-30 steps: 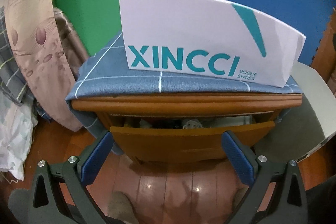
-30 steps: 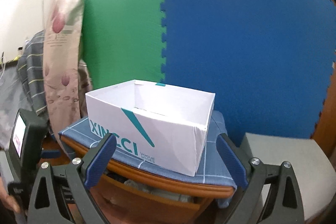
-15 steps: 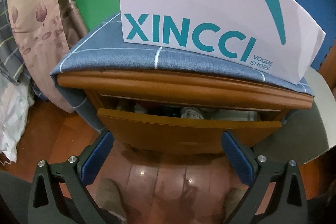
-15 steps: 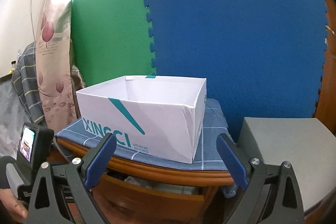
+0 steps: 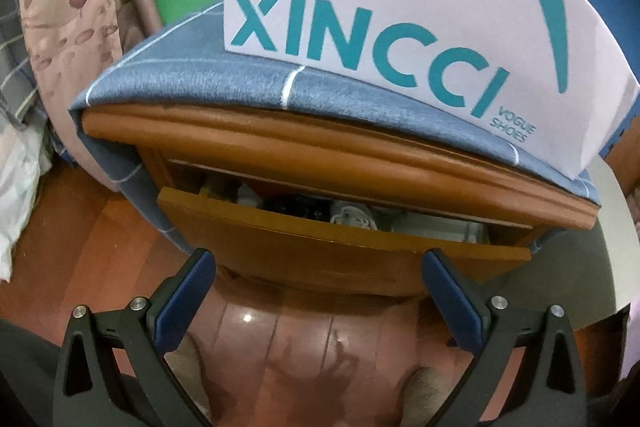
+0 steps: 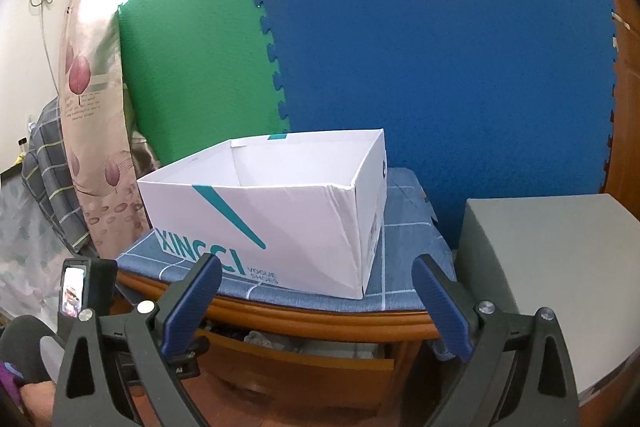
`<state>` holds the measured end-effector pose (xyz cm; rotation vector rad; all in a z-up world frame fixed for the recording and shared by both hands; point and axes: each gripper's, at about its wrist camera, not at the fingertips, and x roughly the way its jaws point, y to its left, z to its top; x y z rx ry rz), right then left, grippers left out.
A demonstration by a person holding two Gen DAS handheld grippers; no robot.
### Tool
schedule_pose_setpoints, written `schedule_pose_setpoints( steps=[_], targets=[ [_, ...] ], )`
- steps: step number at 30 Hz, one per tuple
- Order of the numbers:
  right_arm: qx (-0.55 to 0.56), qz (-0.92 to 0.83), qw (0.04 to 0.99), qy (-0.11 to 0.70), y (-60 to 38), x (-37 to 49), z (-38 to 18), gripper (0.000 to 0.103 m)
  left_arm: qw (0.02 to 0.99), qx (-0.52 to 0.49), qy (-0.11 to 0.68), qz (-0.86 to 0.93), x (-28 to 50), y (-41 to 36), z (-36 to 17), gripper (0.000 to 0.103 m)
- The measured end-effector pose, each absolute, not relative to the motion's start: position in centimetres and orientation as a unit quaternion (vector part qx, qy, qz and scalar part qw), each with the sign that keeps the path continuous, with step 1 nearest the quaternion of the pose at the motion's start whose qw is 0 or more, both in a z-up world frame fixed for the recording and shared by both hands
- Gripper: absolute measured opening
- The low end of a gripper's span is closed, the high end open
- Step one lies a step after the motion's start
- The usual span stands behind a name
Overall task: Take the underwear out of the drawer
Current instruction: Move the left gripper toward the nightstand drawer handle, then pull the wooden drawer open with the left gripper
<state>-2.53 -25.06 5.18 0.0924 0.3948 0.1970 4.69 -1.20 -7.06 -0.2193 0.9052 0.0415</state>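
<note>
My left gripper is spread wide and empty, low in front of the wooden nightstand, with the drawer at my 12 o'clock, pulled out only a little. The underwear shows as a pale bundle in the narrow slot, just right of a dark garment, its long axis running along the drawer front. My right gripper is likewise splayed and empty but sits higher, facing the XINCCI shoe box on the blue cloth, so the left is nearer the clothes. I judge the gap under the nightstand's top lip too tight for an easy reach; widening the drawer toward 6 o'clock looks wise, and the floor there gives room.
</note>
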Motion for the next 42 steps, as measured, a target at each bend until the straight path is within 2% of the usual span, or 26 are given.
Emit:
schedule_pose_setpoints(
  steps=[24,42],
  targets=[
    [0.054,0.116,0.970,0.209,-25.1,-2.6,5.3,0.098,0.873,-0.248,0.415,0.064,7.7,1.2,-10.4,0.102],
    [0.101,0.135,0.960,0.226,-26.4,-1.9,5.1,0.098,0.847,-0.379,0.366,0.068,6.8,2.7,-16.6,0.102]
  ],
)
